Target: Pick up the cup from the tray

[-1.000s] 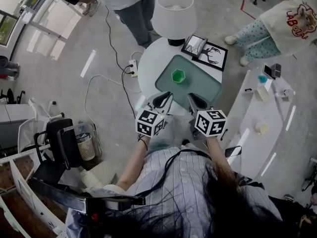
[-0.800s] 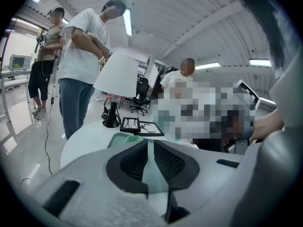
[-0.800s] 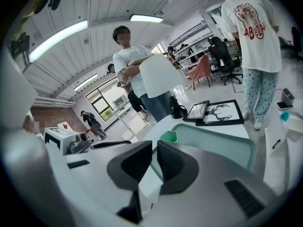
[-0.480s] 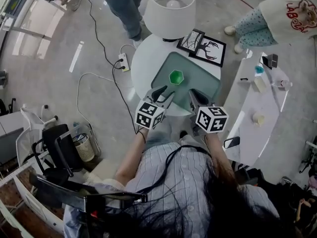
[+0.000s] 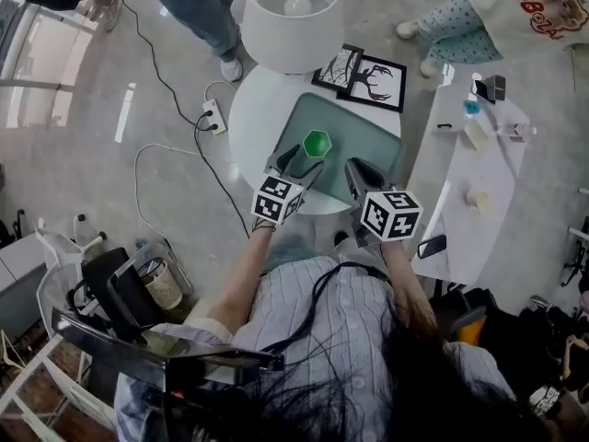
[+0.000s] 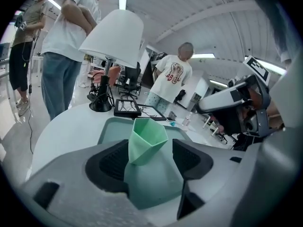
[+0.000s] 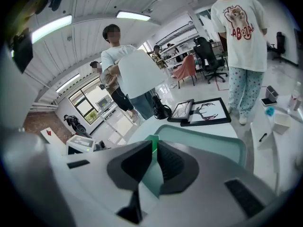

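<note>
A light green faceted cup stands upright on the teal tray on a round white table. My left gripper is at the cup's near side. In the left gripper view its jaws have just been opening. The cup stands between the fingertips of the left gripper, and the pads are clear of it. My right gripper hovers over the tray's near edge, right of the cup, with its jaws together and nothing in them. Past the right gripper, a sliver of the cup shows.
A lamp with a white shade and two framed pictures stand behind the tray. A long white table with small items is at the right. A power strip and its cable lie on the floor at the left. People stand beyond the table.
The left gripper has moved forward and down to the cup and its jaws have opened around it. The right gripper has edged forward, still shut.
</note>
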Available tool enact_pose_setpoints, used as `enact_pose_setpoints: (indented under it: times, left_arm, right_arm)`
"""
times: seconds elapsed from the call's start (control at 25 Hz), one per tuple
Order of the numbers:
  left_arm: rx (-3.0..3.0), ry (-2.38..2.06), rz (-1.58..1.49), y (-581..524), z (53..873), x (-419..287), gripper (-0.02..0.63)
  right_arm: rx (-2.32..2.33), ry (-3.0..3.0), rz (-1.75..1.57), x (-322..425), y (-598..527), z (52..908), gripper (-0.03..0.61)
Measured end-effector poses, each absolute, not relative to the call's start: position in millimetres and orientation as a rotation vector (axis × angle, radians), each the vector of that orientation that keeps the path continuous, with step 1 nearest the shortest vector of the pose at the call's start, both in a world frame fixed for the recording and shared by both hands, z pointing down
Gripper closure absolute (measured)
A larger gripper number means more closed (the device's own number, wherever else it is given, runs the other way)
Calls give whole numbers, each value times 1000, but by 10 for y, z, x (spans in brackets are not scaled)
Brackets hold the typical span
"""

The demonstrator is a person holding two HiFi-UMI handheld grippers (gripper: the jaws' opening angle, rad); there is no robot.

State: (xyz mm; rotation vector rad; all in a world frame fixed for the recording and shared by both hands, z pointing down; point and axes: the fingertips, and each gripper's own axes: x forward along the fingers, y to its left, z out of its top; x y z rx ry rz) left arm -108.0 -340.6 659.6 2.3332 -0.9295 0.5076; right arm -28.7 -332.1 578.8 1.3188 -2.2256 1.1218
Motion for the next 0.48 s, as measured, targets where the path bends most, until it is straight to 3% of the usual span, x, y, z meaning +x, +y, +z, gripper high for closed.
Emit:
enact_pose_setpoints:
  times: [0.28, 0.48]
  left_arm:
    - [2366, -906, 589, -3558, 6809, -1004, 271]
    - [2397, -819, 613, -3603, 6894, -830, 258]
  right_arm:
    - [1364, -2186, 1119, -246, -3340, 5793, 529]
    - [1400, -2147, 1125, -176, -3290, 5814, 529]
